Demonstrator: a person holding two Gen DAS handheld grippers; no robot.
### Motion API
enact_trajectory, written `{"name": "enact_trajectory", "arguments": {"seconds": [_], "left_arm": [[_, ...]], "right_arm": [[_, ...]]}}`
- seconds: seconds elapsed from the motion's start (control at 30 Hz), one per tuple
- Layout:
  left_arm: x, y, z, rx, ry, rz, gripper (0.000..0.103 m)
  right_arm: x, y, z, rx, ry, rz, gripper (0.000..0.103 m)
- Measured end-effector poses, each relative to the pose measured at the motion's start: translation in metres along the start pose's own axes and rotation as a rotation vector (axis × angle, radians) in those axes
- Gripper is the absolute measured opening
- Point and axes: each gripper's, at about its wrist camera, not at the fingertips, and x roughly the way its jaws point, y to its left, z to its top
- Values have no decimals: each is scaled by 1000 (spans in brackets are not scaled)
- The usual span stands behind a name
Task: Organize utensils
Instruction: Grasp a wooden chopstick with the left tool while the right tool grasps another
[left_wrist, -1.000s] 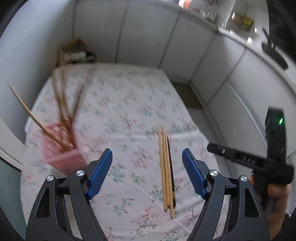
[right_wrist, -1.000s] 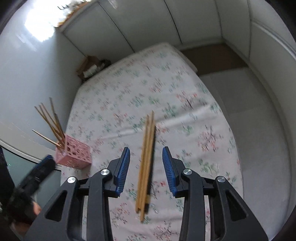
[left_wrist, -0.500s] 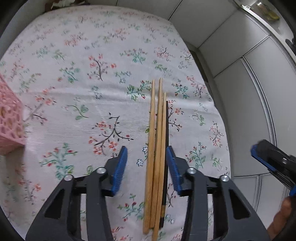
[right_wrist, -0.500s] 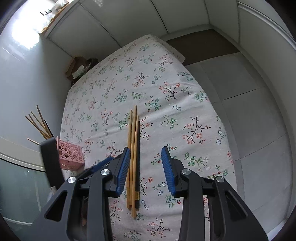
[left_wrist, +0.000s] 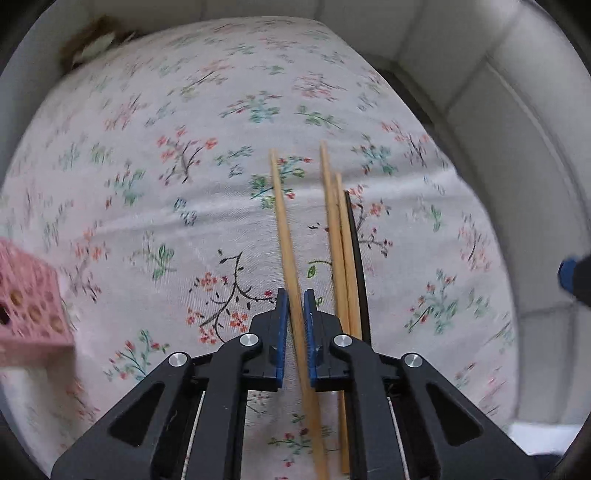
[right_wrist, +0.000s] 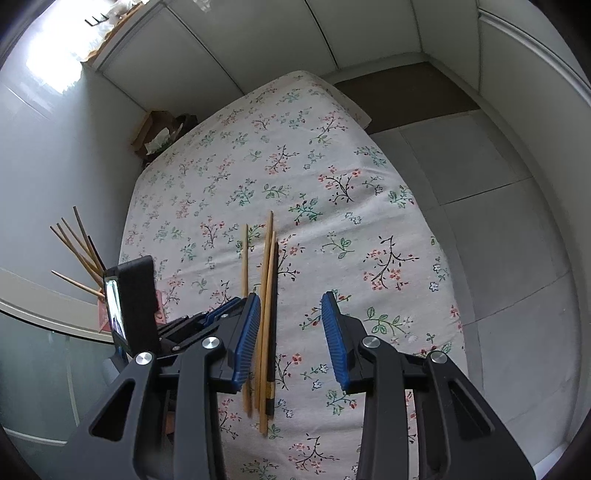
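The left gripper pointed steeply down at the floral-print tablecloth, its ribbed blue pads having just closed onto a single pale bamboo chopstick, which ran straight up between them. Just right of it lay two more bamboo chopsticks and a slim black chopstick, touching side by side on the cloth. A pink perforated plastic holder stood at the left edge, holding several upright sticks. The right gripper hovered above the group, tilted downward, its jaws parted with nothing between them.
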Motion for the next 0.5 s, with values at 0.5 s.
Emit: {"name": "enact_trajectory", "arguments": {"seconds": [0.5], "left_arm": [[-85, 39, -15, -120, -227, -152, 6]], "right_arm": [[29, 9, 0, -49, 60, -30, 30]]}}
